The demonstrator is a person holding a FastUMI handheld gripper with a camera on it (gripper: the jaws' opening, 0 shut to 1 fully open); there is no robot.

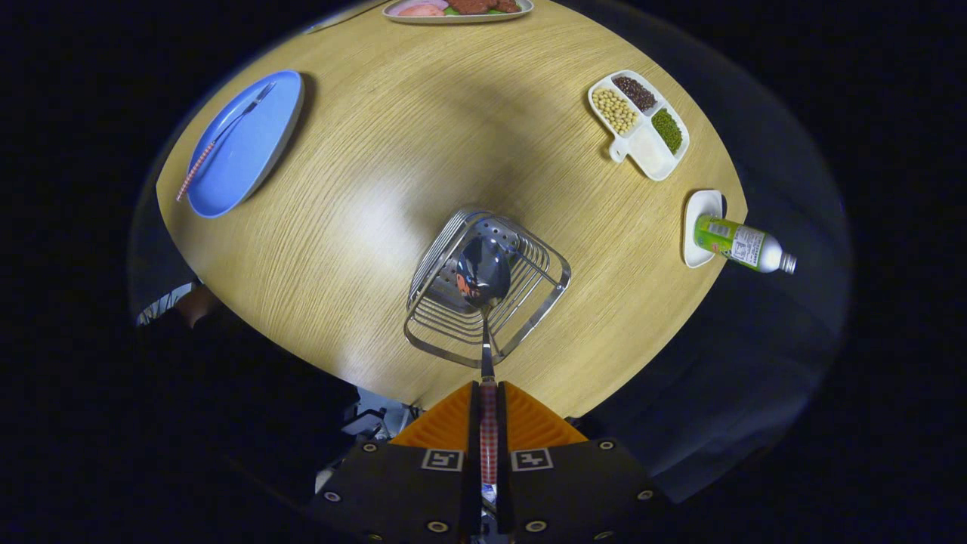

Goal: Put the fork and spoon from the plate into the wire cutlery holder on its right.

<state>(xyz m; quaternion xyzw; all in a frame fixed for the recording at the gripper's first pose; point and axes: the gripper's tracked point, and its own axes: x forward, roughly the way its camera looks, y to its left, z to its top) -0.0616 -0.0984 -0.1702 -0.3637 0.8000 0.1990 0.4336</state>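
Gripper view: the gripper (pixel 489 412) is clenched on the red-and-white checked handle of a steel spoon (pixel 483 276), handle pinched between both fingers (pixel 446 423); the spoon bowl is held above the open top of the silver wire cutlery holder (pixel 529 302), just ahead of the fingers; whether the bowl touches the holder cannot be told; the holder is seen standing on the round light-wood table (pixel 378 189); the fork with a matching checked handle (pixel 219 140) is seen lying on the oval blue plate (pixel 257 151), well apart from the holder, beyond the fingers; a white divided dish of beans (pixel 642 143) and a lying green bottle (pixel 736 243) are seen far across the table.
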